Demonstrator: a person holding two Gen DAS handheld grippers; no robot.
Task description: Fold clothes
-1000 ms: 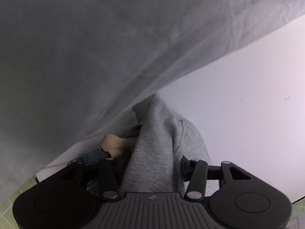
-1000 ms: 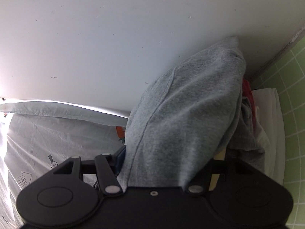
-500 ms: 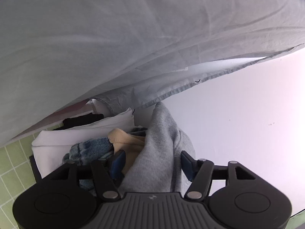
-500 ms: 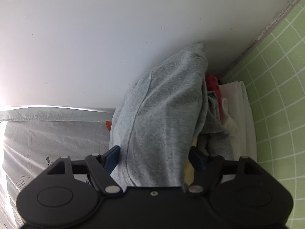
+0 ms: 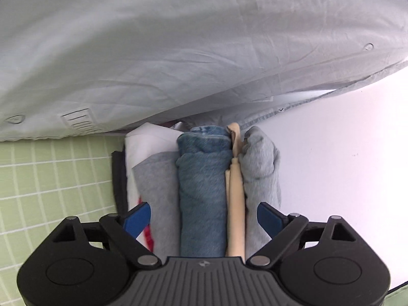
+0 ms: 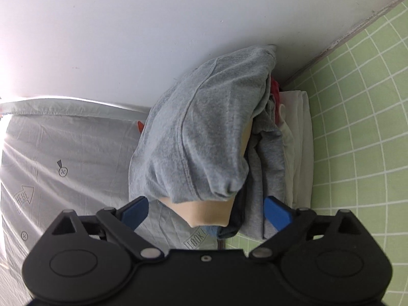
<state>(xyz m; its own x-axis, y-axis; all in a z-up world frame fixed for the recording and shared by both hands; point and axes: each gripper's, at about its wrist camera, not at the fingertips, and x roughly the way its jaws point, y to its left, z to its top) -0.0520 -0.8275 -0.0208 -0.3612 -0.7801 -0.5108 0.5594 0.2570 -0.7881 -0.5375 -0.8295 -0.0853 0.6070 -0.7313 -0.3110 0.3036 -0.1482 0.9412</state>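
Grey jersey top (image 6: 204, 137) sits on the stack (image 5: 204, 191) against the white wall (image 6: 127, 38), at the edge of the green grid mat (image 6: 357, 140). In the left view its fold (image 5: 260, 163) is the stack's rightmost layer. Under it are a beige piece (image 5: 234, 204), denim (image 5: 204, 178), another grey layer and white cloth (image 5: 142, 140). Left gripper (image 5: 204, 216) and right gripper (image 6: 206, 211) have both just been opening — jaws are now spread wide, pads clear of the cloth, nothing pinched, though the stack lies between them. Handling, as a guess: the top is light, soft, floppy knit, not fragile, not slick, and it sags wherever unsupported, so grip it at a seam or folded edge — two corners at once. White sheet (image 6: 63, 165) beside the stack has printed marks: "HEBE" inside an arrow (image 6: 24, 195), a boxed "LOOK" (image 6: 195, 238) partly hidden, small circled crosses. No brand tag legible.
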